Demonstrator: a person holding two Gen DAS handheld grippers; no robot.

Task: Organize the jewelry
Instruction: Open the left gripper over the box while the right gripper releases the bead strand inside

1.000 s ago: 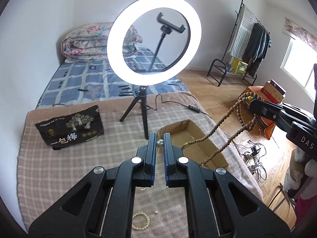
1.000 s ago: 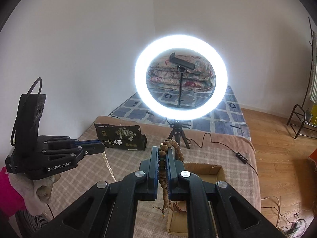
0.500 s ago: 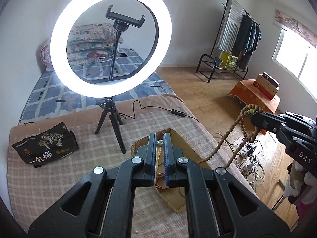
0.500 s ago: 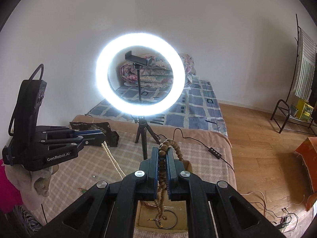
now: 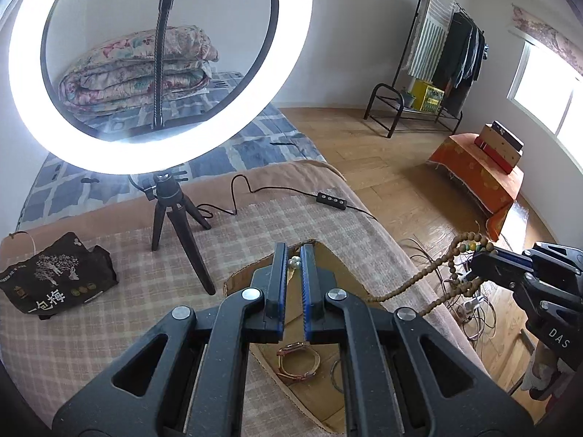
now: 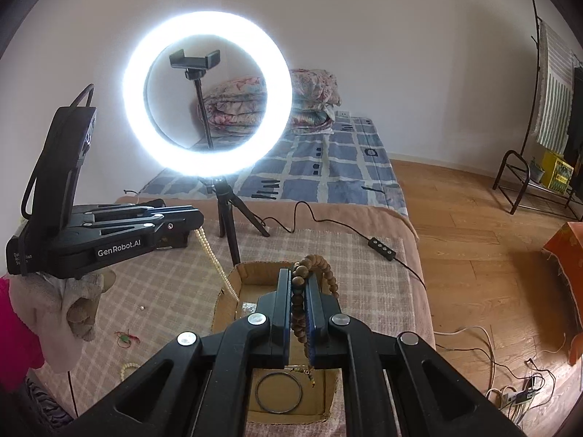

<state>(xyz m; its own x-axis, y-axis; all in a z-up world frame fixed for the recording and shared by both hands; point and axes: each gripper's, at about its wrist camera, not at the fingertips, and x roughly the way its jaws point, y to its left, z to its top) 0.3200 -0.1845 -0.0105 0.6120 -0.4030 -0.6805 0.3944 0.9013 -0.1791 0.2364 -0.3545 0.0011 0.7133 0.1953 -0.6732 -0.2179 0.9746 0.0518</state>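
My left gripper (image 5: 293, 255) is shut on a white pearl necklace (image 5: 294, 263). In the right wrist view the strand (image 6: 215, 266) hangs from it down into the open cardboard box (image 6: 251, 267). My right gripper (image 6: 299, 276) is shut on a brown wooden bead necklace (image 6: 298, 291), held above the box. In the left wrist view that necklace (image 5: 430, 278) droops from the right gripper (image 5: 473, 264) toward the box (image 5: 237, 278). A leather strap bracelet (image 5: 297, 358) and a dark ring bangle (image 6: 278, 392) lie in the box.
A lit ring light on a tripod (image 6: 207, 91) stands behind the box, its cable and controller (image 6: 380, 245) trailing right. A dark printed pouch (image 5: 54, 280) lies at left. A pale bead bracelet (image 6: 129, 367) and red-green string (image 6: 125, 338) lie on the checked cloth.
Both grippers have moved forward and down over the box, each still holding its necklace. The ring light looms larger in the left view. The box's inside now shows under both grippers.
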